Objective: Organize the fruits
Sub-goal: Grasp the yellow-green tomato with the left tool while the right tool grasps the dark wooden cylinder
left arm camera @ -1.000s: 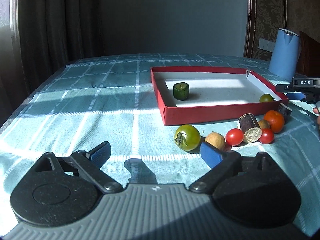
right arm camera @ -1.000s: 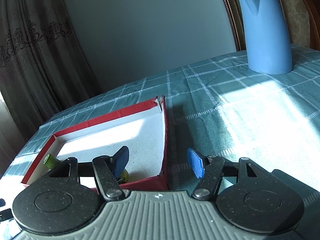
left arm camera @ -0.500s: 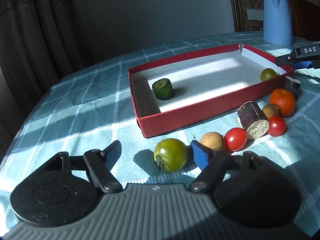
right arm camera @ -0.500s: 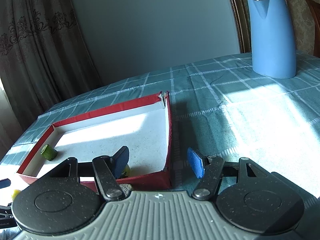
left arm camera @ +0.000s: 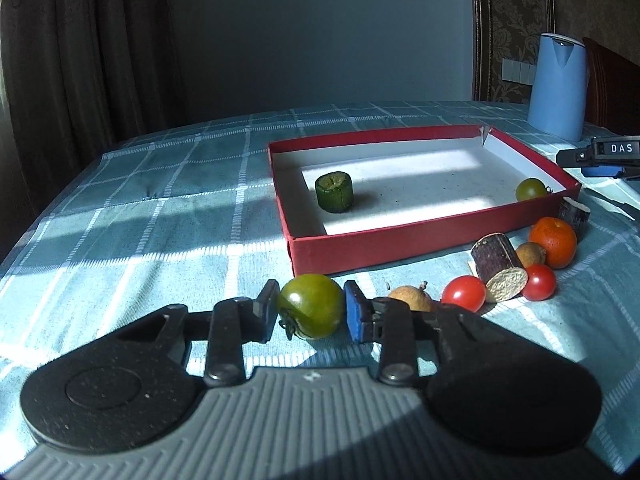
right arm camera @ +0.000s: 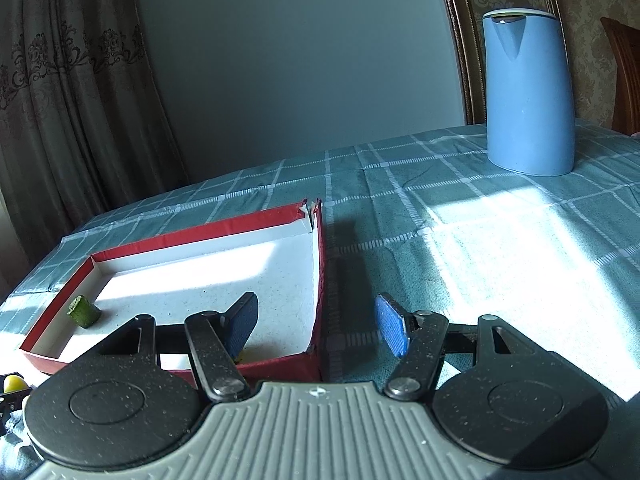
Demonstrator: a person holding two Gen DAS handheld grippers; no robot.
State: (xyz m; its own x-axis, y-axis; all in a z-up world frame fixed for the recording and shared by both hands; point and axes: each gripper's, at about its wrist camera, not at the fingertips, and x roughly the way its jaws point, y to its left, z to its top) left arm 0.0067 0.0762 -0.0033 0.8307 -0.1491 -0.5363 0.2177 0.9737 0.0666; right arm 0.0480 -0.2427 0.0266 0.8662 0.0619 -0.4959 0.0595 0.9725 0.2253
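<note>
Since half a second ago, the left hand-held gripper (left arm camera: 310,312) has been closed onto the green tomato (left arm camera: 311,306), low on the worktop (left arm camera: 140,232), just short of the red box (left arm camera: 400,240). Slipping is risked by its round, smooth skin. The right hand-held gripper (right arm camera: 316,322) is held open.

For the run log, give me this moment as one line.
left gripper: shut on round green tomato | right gripper: open, empty | red cardboard tray: waiting

My left fingers (left arm camera: 359,318) hide part of the brown fruit (left arm camera: 410,298). My right finger covers most of a small green fruit (right arm camera: 241,356) in the box (right arm camera: 200,233). A yellow thing (right arm camera: 14,382) is cut off at the edge.
</note>
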